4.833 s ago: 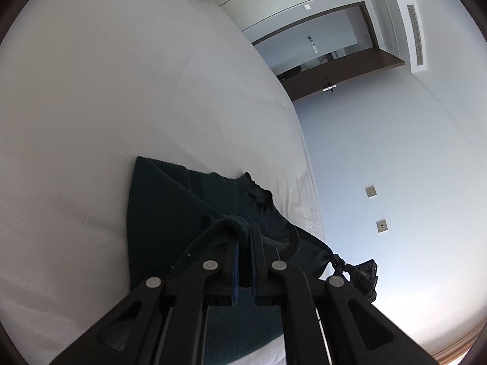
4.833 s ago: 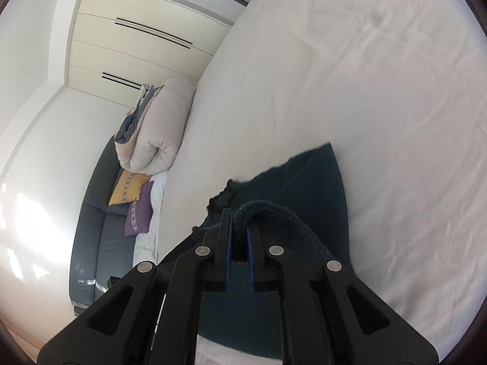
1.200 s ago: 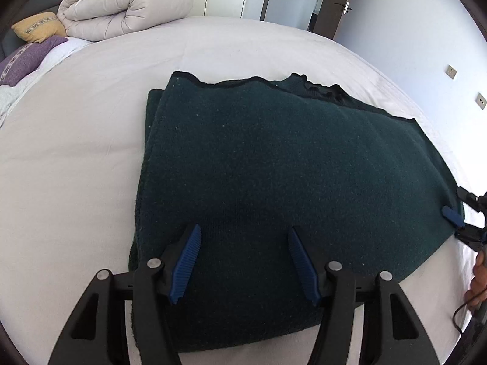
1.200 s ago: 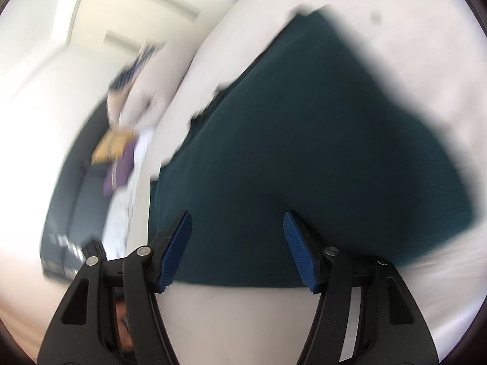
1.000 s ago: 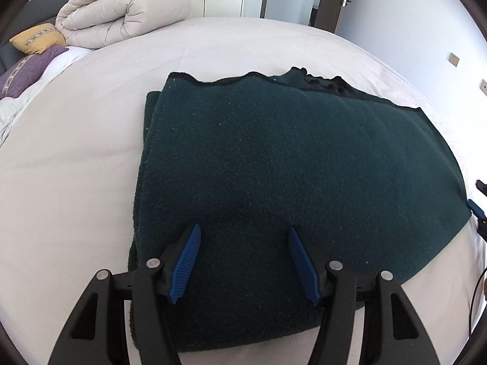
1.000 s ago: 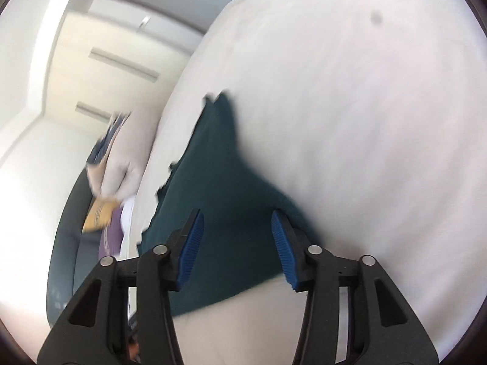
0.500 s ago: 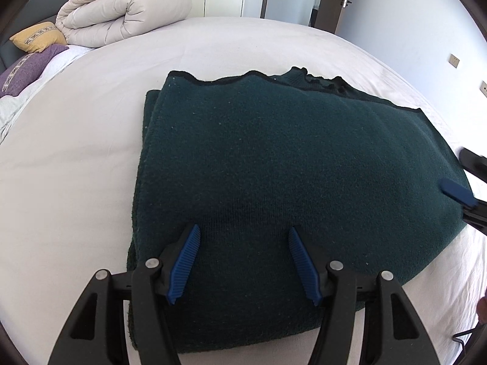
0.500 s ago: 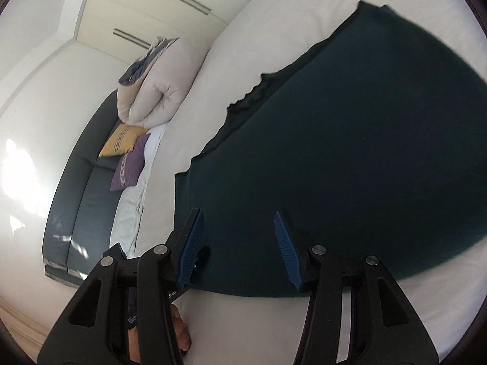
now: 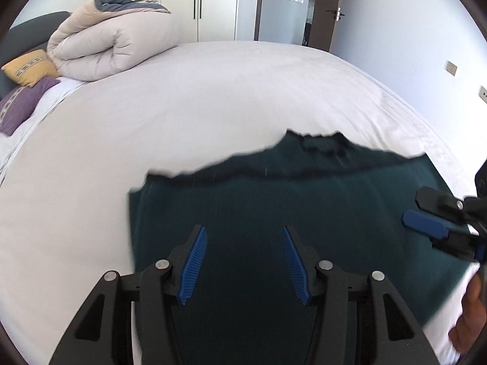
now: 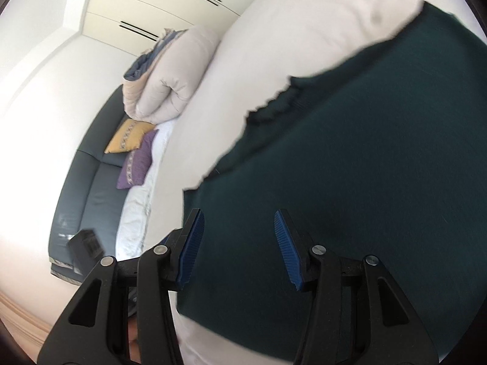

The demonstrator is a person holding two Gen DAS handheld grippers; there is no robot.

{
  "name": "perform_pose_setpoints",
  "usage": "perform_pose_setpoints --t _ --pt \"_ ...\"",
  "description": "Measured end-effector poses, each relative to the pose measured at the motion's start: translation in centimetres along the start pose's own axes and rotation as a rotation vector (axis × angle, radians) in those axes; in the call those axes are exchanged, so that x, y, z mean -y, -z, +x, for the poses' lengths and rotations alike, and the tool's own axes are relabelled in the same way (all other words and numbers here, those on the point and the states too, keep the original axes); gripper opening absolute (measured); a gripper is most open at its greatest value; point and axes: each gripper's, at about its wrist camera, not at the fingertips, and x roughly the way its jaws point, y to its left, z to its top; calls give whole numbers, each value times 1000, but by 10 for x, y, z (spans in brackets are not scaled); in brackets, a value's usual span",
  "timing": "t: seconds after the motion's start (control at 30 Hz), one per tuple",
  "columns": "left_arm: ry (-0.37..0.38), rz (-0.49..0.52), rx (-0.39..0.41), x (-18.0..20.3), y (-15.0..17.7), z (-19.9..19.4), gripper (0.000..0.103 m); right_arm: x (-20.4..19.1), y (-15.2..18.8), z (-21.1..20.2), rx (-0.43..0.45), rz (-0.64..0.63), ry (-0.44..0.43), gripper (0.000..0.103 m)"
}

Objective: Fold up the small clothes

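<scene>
A dark green knitted garment lies folded flat on the white bed; it also shows in the right wrist view. My left gripper is open and empty, low over the garment's near edge. My right gripper is open and empty over the garment's near left part. It also shows at the right edge of the left wrist view, over the garment's right side.
A rolled beige duvet lies at the bed's far left, with a yellow pillow and a purple pillow beside it. A dark sofa stands along the bed. Wardrobes and a door are behind.
Both grippers released the garment, which now lies flat. In the last half second the left gripper dropped lower and nearer the cloth, and the right gripper moved in over the garment's right side.
</scene>
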Motion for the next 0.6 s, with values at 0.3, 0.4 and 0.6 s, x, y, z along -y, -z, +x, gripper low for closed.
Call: perform_pose_setpoints --t 0.3,0.4,0.6 --pt "110 -78 14 -32 3 46 58 47 -46 33 33 149 -51 36" --pt "164 -118 9 -43 3 47 58 71 -63 10 120 174 -48 33" --pt "186 -124 36 -43 5 49 58 129 -84 -62 334 276 35 29"
